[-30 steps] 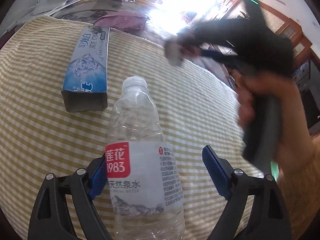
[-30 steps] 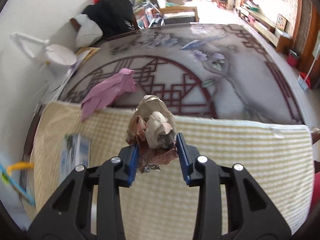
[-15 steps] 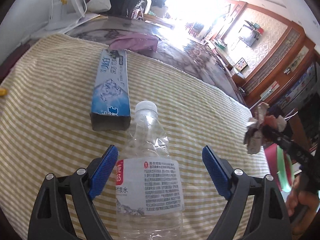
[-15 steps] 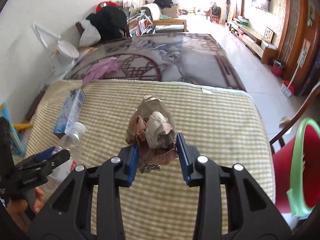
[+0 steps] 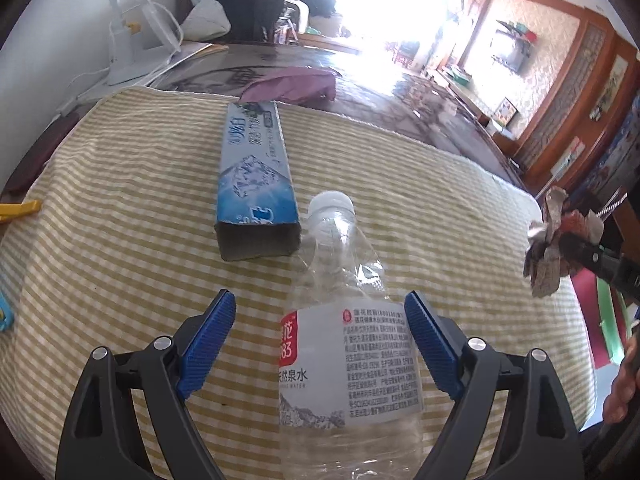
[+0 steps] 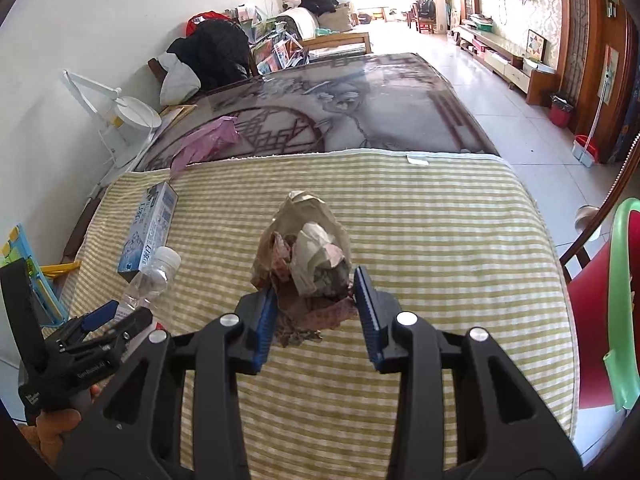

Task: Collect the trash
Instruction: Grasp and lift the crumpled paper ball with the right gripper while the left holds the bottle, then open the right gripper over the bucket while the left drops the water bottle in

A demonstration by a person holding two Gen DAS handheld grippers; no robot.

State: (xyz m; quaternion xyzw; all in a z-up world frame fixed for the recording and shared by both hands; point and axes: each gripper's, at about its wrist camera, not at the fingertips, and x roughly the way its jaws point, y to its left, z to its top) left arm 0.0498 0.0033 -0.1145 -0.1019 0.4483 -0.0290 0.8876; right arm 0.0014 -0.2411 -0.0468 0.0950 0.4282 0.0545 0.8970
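The left gripper (image 5: 320,340) straddles a clear water bottle (image 5: 348,344) lying at the bottom centre of the left wrist view; its jaws are closing, the right pad at the label's edge, the left pad still apart from it. Just above the bottle's cap, a blue toothpaste box (image 5: 254,176) lies on the yellow striped cloth (image 5: 120,200). The right gripper (image 6: 316,312) is clenched on a wad of crumpled paper (image 6: 308,256), held above the cloth mid-frame. A red bin with a green rim (image 6: 616,280) stands at the right edge.
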